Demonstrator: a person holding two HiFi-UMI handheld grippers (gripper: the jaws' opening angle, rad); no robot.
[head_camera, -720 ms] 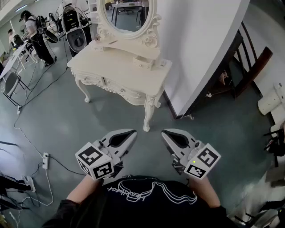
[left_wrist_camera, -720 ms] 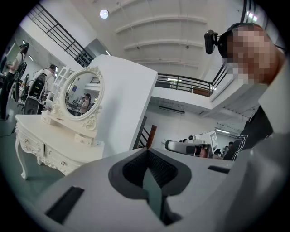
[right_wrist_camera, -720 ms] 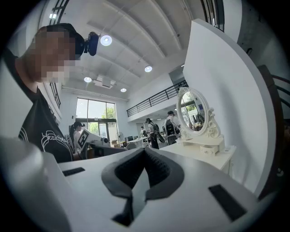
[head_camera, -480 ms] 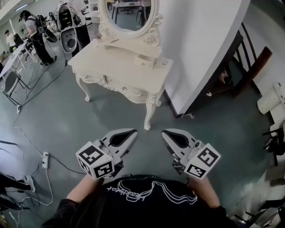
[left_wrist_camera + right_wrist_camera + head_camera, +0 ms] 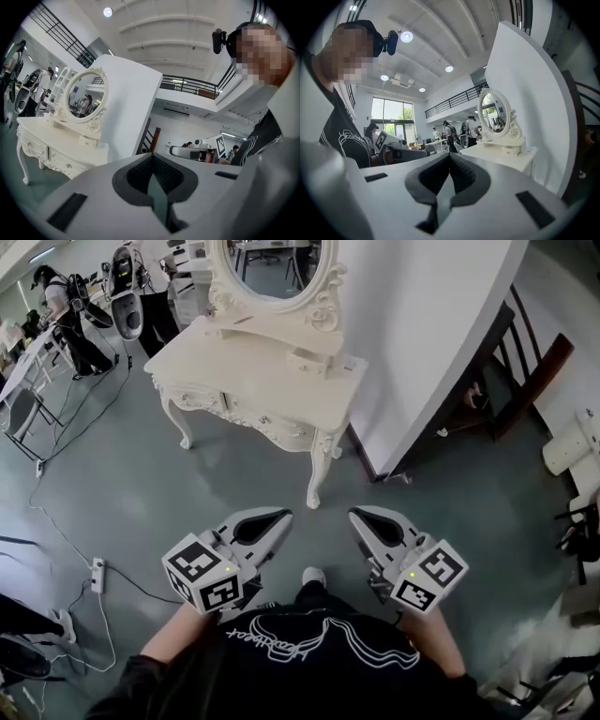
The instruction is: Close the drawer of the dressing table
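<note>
The white dressing table [image 5: 272, 390] with an oval mirror [image 5: 272, 263] stands ahead against a white partition. A small drawer [image 5: 309, 362] under the mirror shelf sticks out a little over the tabletop. My left gripper [image 5: 284, 514] and right gripper [image 5: 356, 514] are held side by side in front of my body, well short of the table, both shut with nothing between the jaws. The left gripper view has the table [image 5: 51, 140] at the left beyond its jaws [image 5: 151, 154]. In the right gripper view the table [image 5: 506, 157] is at the right past its jaws [image 5: 450, 153].
Grey floor lies between me and the table. A white partition wall [image 5: 422, 334] runs along the right, with a dark wooden chair [image 5: 525, 381] behind it. Cables and a power strip [image 5: 95, 577] lie at the left. People [image 5: 61, 306] stand at the far left. My shoe [image 5: 314, 576] shows between the grippers.
The table has come a little nearer and lower in the head view. A shoe has appeared between the grippers. Both grippers keep their pose, still shut.
</note>
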